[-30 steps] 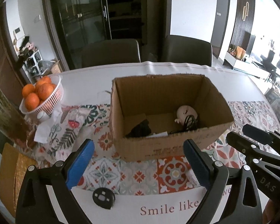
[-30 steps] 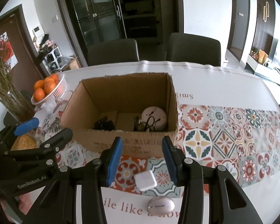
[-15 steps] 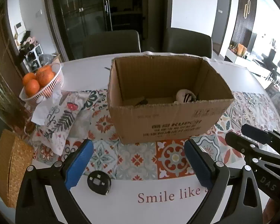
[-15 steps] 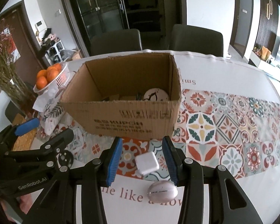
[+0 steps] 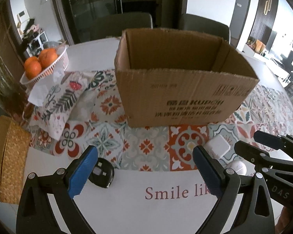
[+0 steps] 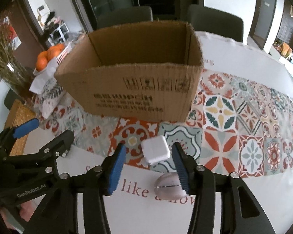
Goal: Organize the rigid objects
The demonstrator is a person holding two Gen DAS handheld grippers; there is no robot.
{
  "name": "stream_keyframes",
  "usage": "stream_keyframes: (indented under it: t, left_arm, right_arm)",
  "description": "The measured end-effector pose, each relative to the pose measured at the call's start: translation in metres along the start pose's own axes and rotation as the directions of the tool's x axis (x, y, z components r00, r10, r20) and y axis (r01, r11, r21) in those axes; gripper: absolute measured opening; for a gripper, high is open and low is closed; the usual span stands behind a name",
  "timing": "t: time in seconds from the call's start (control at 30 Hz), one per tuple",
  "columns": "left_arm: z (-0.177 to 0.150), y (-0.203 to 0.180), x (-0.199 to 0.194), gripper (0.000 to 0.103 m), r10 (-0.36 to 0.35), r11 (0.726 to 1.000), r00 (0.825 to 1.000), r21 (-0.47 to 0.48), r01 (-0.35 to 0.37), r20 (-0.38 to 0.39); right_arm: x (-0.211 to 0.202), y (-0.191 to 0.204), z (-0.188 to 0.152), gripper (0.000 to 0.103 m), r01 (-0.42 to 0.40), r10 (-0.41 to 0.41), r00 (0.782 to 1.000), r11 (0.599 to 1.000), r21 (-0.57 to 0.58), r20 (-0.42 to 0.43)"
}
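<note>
The white charger block (image 6: 155,152) is framed between the spread, empty fingers of the right tool (image 6: 149,167), lowered within the last second from box-top height to the worktop (image 6: 244,195); near the cardboard box (image 6: 132,89), a grasp seems imminent. The left tool (image 5: 144,167) is likewise released, beside a black disc (image 5: 101,175).

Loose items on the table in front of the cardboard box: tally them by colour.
White: 2, the square white plastic charger block and the oval white plastic case.
Black: 1, the round black plastic device.
Total: 3.
</note>
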State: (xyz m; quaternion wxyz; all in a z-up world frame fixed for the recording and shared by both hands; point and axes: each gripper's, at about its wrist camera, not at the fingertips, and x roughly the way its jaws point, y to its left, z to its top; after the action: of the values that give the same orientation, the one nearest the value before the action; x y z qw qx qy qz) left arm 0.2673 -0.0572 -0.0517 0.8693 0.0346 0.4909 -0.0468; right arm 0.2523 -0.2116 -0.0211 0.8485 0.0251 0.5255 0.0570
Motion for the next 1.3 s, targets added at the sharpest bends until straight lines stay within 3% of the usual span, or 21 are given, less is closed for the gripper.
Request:
stream_keyframes:
  t: [0.7, 1.3]
  left_arm:
    - [-0.013, 0.007, 0.057, 0.099, 0.052, 0.998, 0.987, -0.023, -0.056, -0.154]
    - [-0.013, 0.013, 0.085, 0.099, 0.068, 0.997, 0.977, -0.012, -0.072, -0.203]
  right_arm:
    - [0.068, -0.008, -0.004, 0.06, -0.013, 0.012, 0.984, 1.0, -0.004, -0.18]
    - [0.1, -0.007, -0.005, 0.06, 0.005, -0.007, 0.975, 1.0, -0.009, -0.223]
